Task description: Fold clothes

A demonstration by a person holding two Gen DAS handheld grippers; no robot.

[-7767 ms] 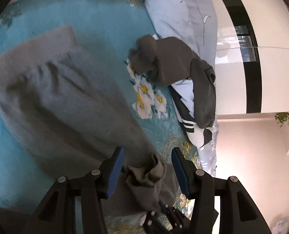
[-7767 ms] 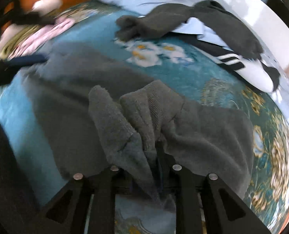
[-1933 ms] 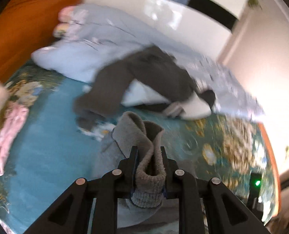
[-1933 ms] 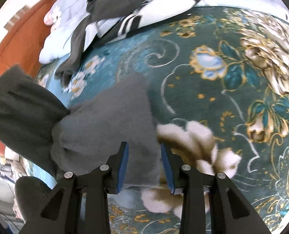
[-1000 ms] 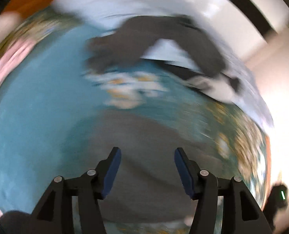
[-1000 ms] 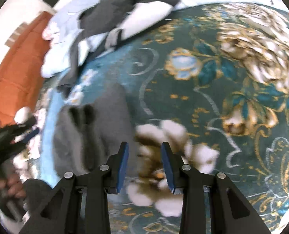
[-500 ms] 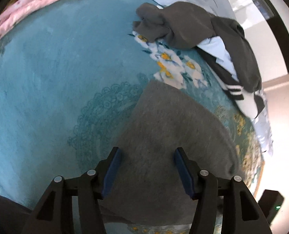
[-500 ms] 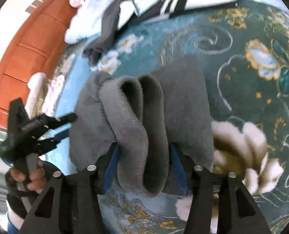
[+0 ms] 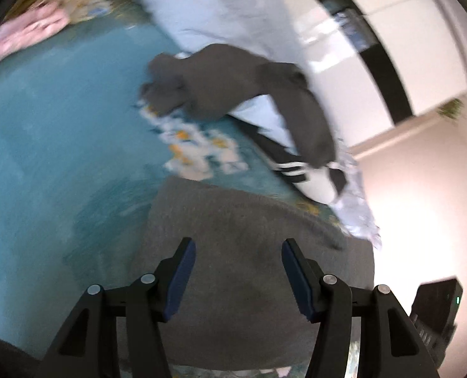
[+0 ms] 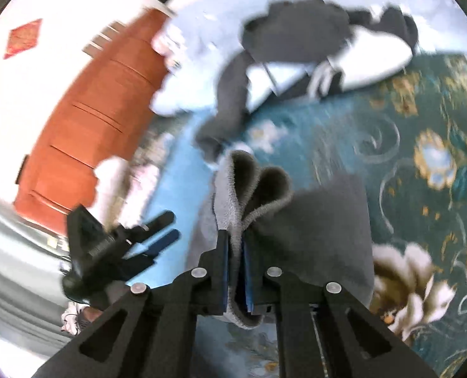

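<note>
The right tool [image 10: 236, 255] pinches a bunched edge of the grey garment [image 9: 249, 252] lying on the bed [image 9: 44, 119]; the left tool [image 9: 236, 271] hovers wide and empty above it; better to grip the twelve o'clock corner, then fold evenly.

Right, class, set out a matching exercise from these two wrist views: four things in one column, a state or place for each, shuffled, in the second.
Things:
1. left gripper
2. right gripper
3. dark grey garment
4. pink cloth

States or places:
A. clamped on a fold of the grey knit
B. draped over pale blue bedding
C. open above the grey knit
D. far corner of the bedspread

Pairs: 1-C, 2-A, 3-B, 4-D
</note>
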